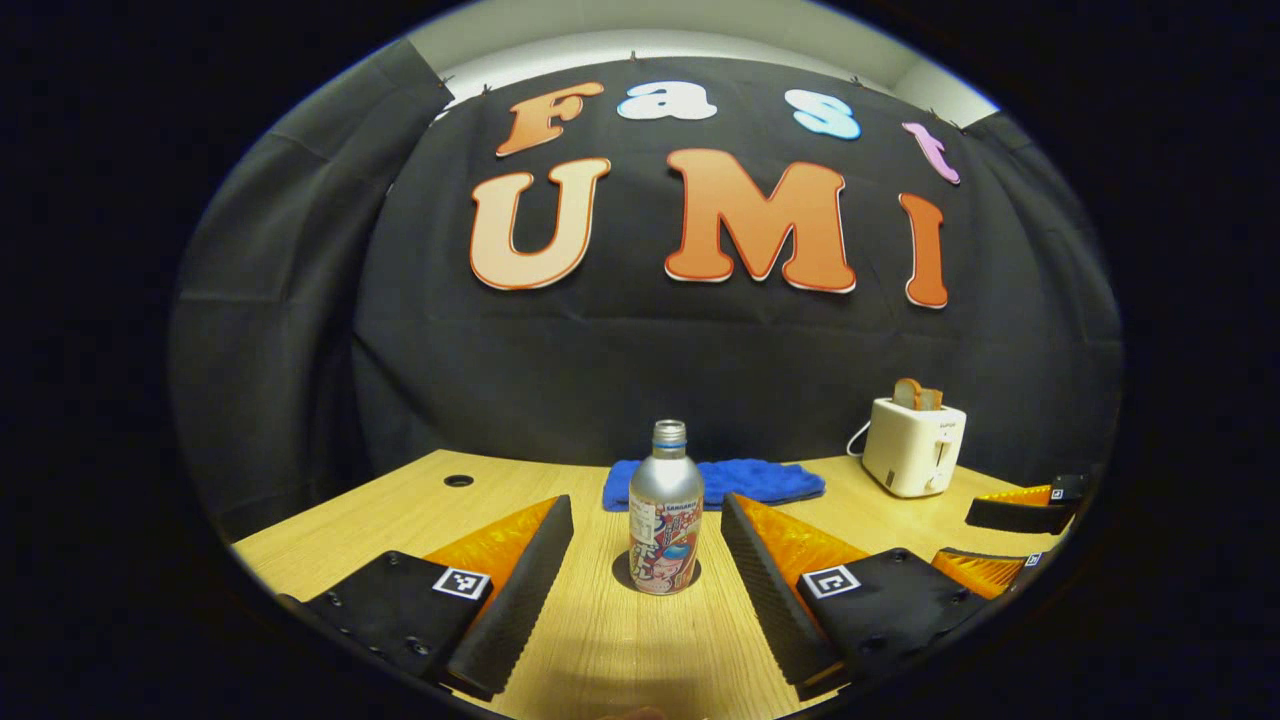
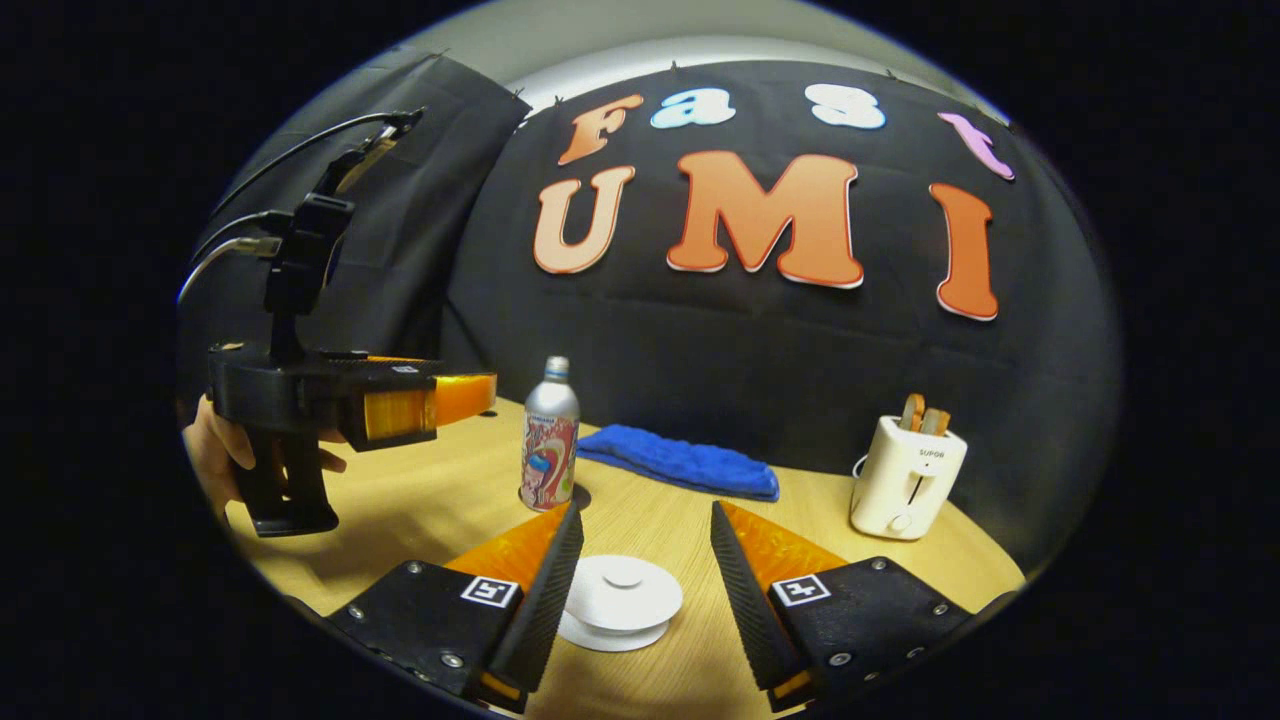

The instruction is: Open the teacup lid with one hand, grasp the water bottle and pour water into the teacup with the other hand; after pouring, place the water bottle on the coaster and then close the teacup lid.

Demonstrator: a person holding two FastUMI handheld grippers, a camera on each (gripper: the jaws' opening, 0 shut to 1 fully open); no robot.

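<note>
Two grippers spread, empty | silver aluminium water bottle [image 1: 665,510] upright before blue towel [image 1: 715,482], between my left gripper [image 1: 645,570] fingers: slick, stiff; I'd grip mid-body | white lidded teacup [image 2: 620,598] nearer, between right gripper [image 2: 645,575] fingers: fragile; knob.

Your silver water bottle [image 1: 665,510] with a colourful label stands upright and capped on a dark round coaster [image 1: 622,572]. Nearer you sits the white teacup [image 2: 618,603], its knobbed lid [image 2: 622,588] closed on top.
</note>
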